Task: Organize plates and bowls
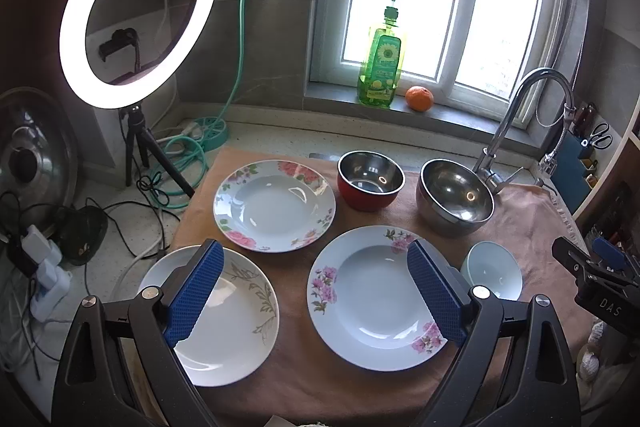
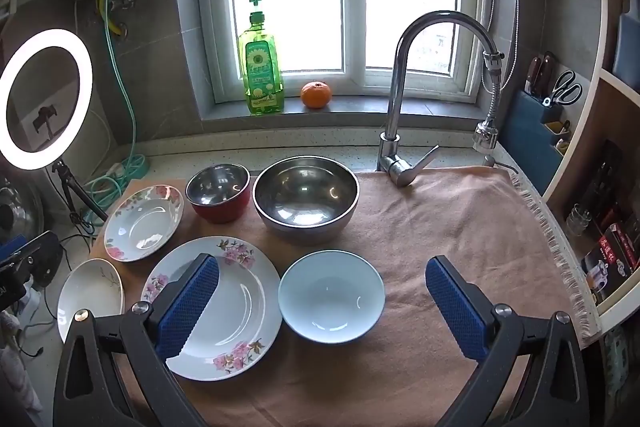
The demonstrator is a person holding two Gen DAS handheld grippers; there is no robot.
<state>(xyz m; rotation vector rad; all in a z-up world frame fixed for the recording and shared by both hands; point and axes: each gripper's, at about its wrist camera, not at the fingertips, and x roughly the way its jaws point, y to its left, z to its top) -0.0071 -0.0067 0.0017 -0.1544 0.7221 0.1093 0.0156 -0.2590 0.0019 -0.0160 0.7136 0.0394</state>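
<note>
Both sets of tongs hang above the counter (image 2: 280, 151) with nothing between their blue pads. The left tongs (image 1: 316, 291) are spread wide apart, one pad over the leaf-patterned plate (image 1: 224, 315) and the other over the pink-blossom plate (image 1: 376, 299). The right tongs (image 2: 324, 307) are spread just as wide, with the pale blue bowl (image 2: 332, 297) sitting in the gap below them, untouched.

All the dishes rest on a tan towel (image 2: 460, 227) laid over the counter. In the back row, from the left, are the rose-rimmed plate (image 1: 274, 207), the red bowl with a steel lining (image 1: 371, 181) and the large steel bowl (image 1: 456, 197), each just beside its neighbour. In the front row the leaf-patterned plate hangs partly off the towel's left edge, the pink-blossom plate lies near the middle, and the pale blue bowl sits just to its right, very near it.

Behind the towel a chrome faucet (image 2: 400, 75) arches up near the window. On the sill stand a green dish soap bottle (image 2: 260, 67) and an orange (image 2: 316, 94), near each other. A lit ring light (image 1: 136, 15) on a small tripod stands at the left.
</note>
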